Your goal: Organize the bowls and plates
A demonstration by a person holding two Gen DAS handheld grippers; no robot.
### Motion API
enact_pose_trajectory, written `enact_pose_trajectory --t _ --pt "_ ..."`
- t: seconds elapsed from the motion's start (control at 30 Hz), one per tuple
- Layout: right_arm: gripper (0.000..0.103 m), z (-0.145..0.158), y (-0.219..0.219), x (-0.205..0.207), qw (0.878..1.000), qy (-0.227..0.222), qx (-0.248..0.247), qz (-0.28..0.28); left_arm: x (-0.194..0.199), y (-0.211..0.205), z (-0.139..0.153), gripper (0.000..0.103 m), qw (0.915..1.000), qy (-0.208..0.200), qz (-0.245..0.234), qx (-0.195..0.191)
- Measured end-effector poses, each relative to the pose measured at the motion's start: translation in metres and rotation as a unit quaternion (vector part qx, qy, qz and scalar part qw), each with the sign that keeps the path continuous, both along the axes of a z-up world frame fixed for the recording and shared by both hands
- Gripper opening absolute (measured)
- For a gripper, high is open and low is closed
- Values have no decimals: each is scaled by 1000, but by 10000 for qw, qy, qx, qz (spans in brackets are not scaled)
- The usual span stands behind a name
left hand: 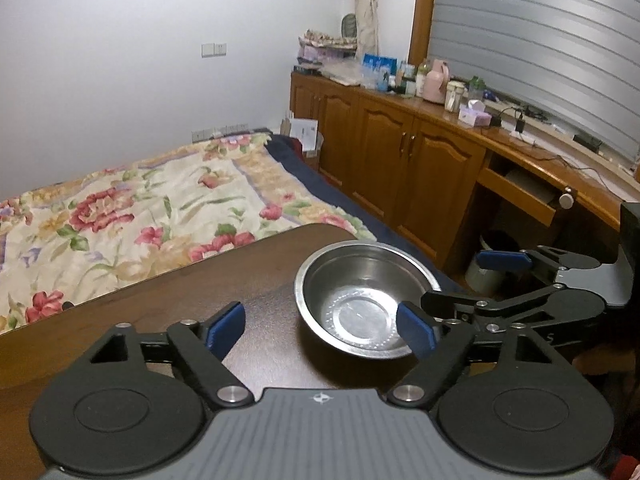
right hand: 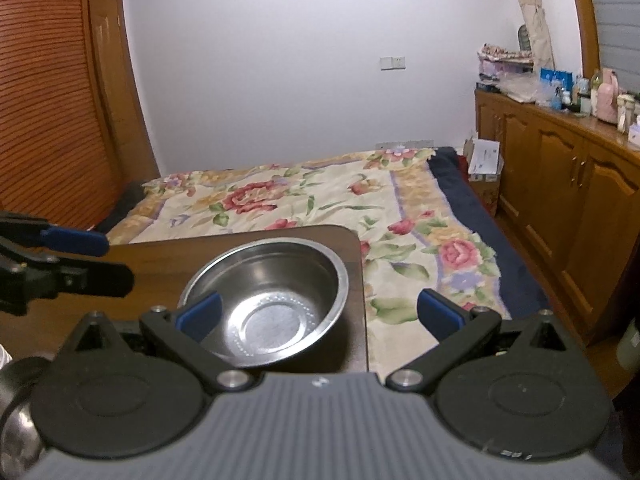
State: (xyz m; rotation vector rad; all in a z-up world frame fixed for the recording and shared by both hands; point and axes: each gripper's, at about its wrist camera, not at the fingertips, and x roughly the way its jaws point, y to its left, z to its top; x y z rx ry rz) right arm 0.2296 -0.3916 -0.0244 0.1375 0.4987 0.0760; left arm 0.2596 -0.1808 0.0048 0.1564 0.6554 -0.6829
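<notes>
- Your left gripper [left hand: 320, 330] sits closest, its blue-padded fingers [left hand: 226, 330] spread wide apart with nothing between them; the right-hand pad overlaps the near rim of the steel bowl in the left wrist view, though you cannot tell whether it touches.
- Your right gripper [right hand: 318, 314] also has its fingers well apart and holds nothing; its left pad [right hand: 198, 316] sits over the bowl's near-left rim, while the other pad hangs past the table edge, above the bedspread.
- One steel bowl [right hand: 266, 300] stands upright and empty at the far right corner of the table, near both edges.
- One dark brown wooden table [left hand: 160, 320] carries the bowl.
- At the lower left edge of the right wrist view you catch a shiny metal object [right hand: 16, 412], too cropped to identify.
- Beyond the table lies one bed with a floral bedspread [right hand: 304, 196] and a dark blue edge.
- Along the right wall runs a wooden cabinet [left hand: 404, 160] with a cluttered top and one drawer [left hand: 520, 192] pulled open.
- Behind the bed you see a white wall [right hand: 280, 60] and, to its left, a slatted wooden door [right hand: 44, 100].
</notes>
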Motion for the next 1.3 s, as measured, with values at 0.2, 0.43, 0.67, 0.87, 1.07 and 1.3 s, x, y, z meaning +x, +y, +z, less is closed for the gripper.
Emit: enact_pose_trajectory --t 0.2,0.43,0.67,0.87,1.07,1.3 --pt "103 -7 0 9 9998 101 125 122 20 -10 -10 72 9996 210 -38 163" --pt "103 -13 -2 16 9989 279 309 230 40 -16 -20 66 9987 441 -64 238" --pt "102 -16 -3 21 9985 331 354 262 54 -20 -27 58 9975 651 -133 249" --pt "89 -20 -6 22 9969 434 573 312 60 -25 -32 52 9961 825 -212 223" --pt "79 -21 -9 19 9959 469 713 293 63 -27 -37 49 9952 933 -228 167" --pt "59 -24 -11 18 9938 536 922 308 66 -31 -41 34 9939 1052 -270 203"
